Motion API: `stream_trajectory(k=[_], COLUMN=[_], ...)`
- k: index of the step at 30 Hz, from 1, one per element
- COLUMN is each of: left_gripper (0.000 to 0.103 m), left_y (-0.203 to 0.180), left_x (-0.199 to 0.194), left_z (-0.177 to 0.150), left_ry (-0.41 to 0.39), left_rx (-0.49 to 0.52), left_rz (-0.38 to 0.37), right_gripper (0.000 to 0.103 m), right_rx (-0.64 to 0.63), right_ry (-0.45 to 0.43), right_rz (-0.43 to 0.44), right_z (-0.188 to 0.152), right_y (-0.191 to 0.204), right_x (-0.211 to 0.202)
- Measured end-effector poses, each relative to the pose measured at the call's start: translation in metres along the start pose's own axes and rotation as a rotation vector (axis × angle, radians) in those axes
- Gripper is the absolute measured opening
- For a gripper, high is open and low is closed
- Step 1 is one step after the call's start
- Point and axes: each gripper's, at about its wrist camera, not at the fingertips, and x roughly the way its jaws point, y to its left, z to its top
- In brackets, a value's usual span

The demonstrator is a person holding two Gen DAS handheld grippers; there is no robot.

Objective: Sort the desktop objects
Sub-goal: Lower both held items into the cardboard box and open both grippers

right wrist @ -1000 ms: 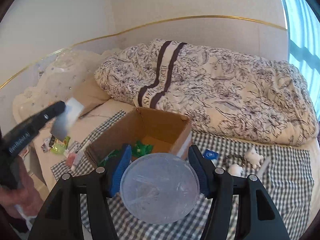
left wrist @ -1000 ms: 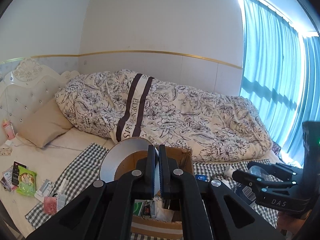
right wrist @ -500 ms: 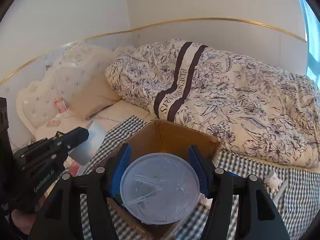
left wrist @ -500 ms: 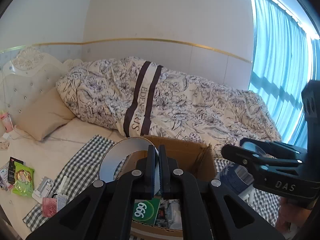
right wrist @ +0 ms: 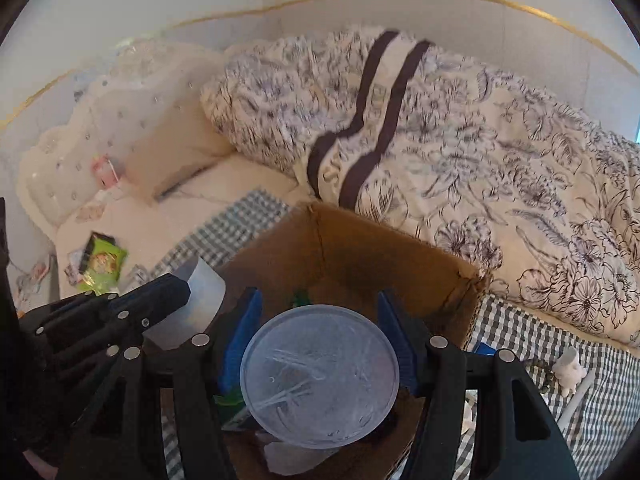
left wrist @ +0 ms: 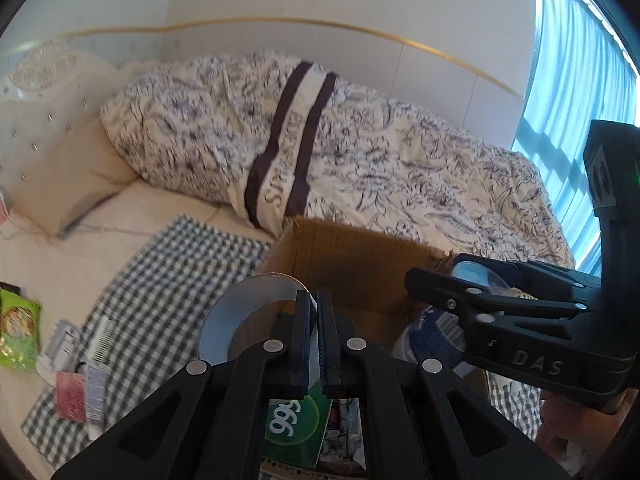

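Sorting is partly done, I am judging. I am holding both grippers over the box point(right wrist: 360, 248) at the centre of each view, and it is already holding a green pack point(left wrist: 294, 428) and other bits low in the left wrist frame.

My right gripper point(right wrist: 320, 360) is gripping a round clear tub point(right wrist: 320, 376), its blue pads point(right wrist: 240, 336) pressing on either side, jaws spread about as wide as the tub. The tub is hanging right above the box opening at the bottom centre of the right wrist frame.

My left gripper point(left wrist: 312, 344) is pinching a thin silvery disc point(left wrist: 240, 308) edge-on, jaws nearly together, just above the box's near rim.

Both pieces are not yet dropped in, so two releases are pending.

More is waiting outside: a green packet point(right wrist: 102, 262) and small items at the left of the right wrist frame, a comb point(left wrist: 102, 334) and a pink sachet point(left wrist: 70, 396) on the checked cloth point(left wrist: 180, 272) at lower left of the left wrist frame, plus a white figure point(right wrist: 568, 372) at lower right of the right wrist frame.
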Motion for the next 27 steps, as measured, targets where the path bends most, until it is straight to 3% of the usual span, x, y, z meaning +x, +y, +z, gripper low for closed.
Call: stream_trajectory(k=[5, 8, 11, 14, 22, 25, 26, 27], left_gripper=[0.003, 0.003, 0.003, 0.003, 0.003, 0.008, 0.014, 0.03], left_y=[-0.009, -0.012, -0.014, -0.014, -0.018, -0.022, -0.023, -0.024], left_x=[0.018, 0.026, 0.031, 0.033, 0.033, 0.034, 0.033, 0.032], left_z=[-0.002, -0.003, -0.005, -0.007, -0.006, -0.006, -0.006, -0.006], left_ry=[0.042, 0.059, 0.069, 0.077, 0.093, 0.112, 0.114, 0.115], left_rx=[0.028, 0.032, 0.032, 0.028, 0.035, 0.031, 0.028, 0.025], left_rz=[-0.014, -0.023, -0.02, -0.016, -0.015, -0.014, -0.015, -0.012], right_gripper=[0.059, 0.06, 0.06, 0.07, 0.074, 0.075, 0.075, 0.075], right_rx=[0.001, 0.014, 0.036, 0.06, 0.094, 0.108, 0.111, 0.114], right_ry=[0.098, 0.113, 0.103, 0.076, -0.039, -0.072, -0.083, -0.094], right_rz=[-0.023, -0.031, -0.047, -0.051, -0.078, -0.075, -0.075, -0.075], right_z=[-0.005, -0.009, -0.011, -0.01, -0.003, -0.002, -0.003, -0.003], right_y=[-0.006, -0.01, -0.017, -0.022, -0.028, -0.032, -0.033, -0.035], right_x=[0.035, 0.043, 0.044, 0.038, 0.004, -0.011, -0.017, -0.023])
